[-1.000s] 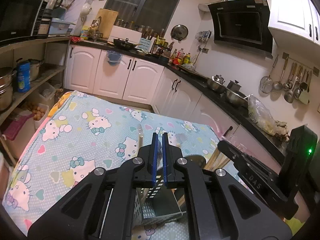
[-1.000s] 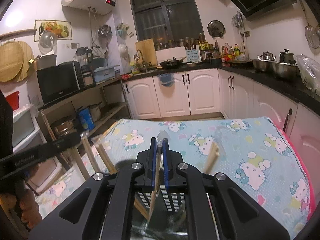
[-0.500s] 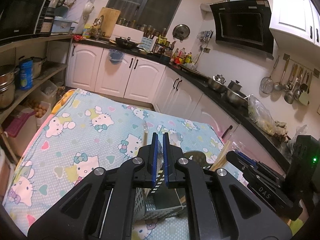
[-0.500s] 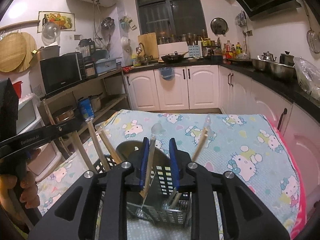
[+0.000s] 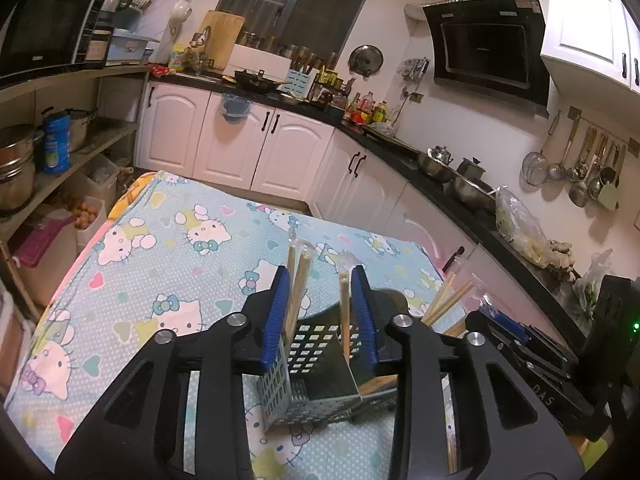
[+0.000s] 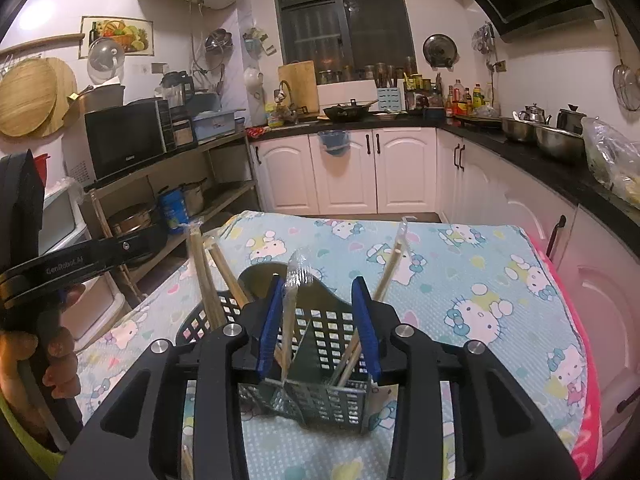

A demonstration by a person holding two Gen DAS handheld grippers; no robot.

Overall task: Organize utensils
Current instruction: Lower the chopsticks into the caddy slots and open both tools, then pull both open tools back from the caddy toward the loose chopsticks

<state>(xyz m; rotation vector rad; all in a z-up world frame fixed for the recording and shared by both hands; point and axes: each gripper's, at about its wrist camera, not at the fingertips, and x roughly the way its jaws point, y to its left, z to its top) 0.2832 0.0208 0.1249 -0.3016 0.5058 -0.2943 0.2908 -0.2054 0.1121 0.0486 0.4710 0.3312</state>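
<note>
both tongs have just been opening, letting the sticks drop. the left gripper (image 5: 320, 316) and right gripper (image 6: 318, 320) are standing spread, pinching nothing. the wrapped chopsticks (image 6: 290, 312) are leaning upright inside the holder (image 6: 320, 364), so they are staying tidy on the table (image 6: 480, 264).

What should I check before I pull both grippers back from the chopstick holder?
1. Left gripper jaws off the chopsticks: ok, they have just opened.
2. Right gripper jaws off the wrapped chopsticks: ok, they have just opened.
3. Chopsticks stand inside the holder: ok, leaning.
4. Holder upright on the tablecloth: ok.
5. Chopsticks fully settled: cannot tell.
</note>
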